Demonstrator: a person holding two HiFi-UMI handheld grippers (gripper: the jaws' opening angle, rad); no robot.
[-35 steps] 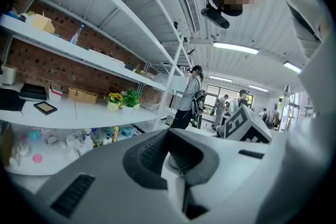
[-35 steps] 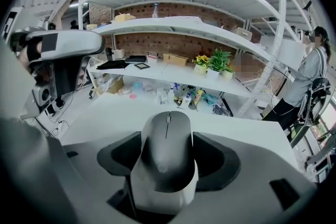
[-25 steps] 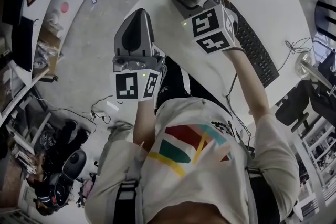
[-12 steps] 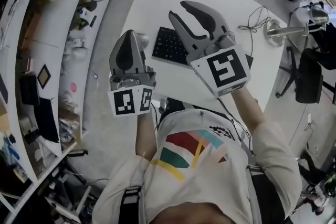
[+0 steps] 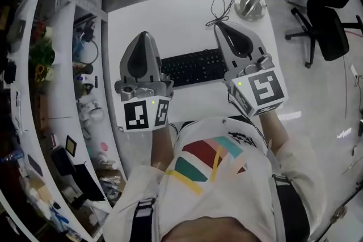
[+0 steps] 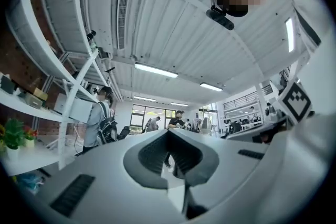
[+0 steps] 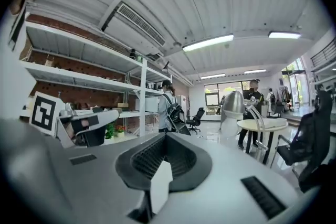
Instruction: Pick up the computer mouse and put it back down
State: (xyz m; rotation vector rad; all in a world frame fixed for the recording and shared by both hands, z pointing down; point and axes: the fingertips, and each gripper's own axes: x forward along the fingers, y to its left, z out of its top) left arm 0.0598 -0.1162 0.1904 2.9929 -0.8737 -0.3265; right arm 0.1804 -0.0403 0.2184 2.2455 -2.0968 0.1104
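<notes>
We wear a white T-shirt [image 5: 227, 201] printed across the chest with slanted bars of red, teal, yellow and pale pink. A dark strap [image 5: 142, 218] with a buckle runs over it. Our left gripper [image 5: 142, 37] and right gripper [image 5: 219, 25] are smooth grey shells lined with dark ribbed pads [image 6: 149, 157]. Each carries a white cube [image 5: 144, 113] of black square markers with a small green light.

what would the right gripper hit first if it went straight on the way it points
Nothing near: the right gripper points into open air, passing left of the silver desk lamp. Far off, a person with a backpack stands roughly in line; depth unclear.
</notes>
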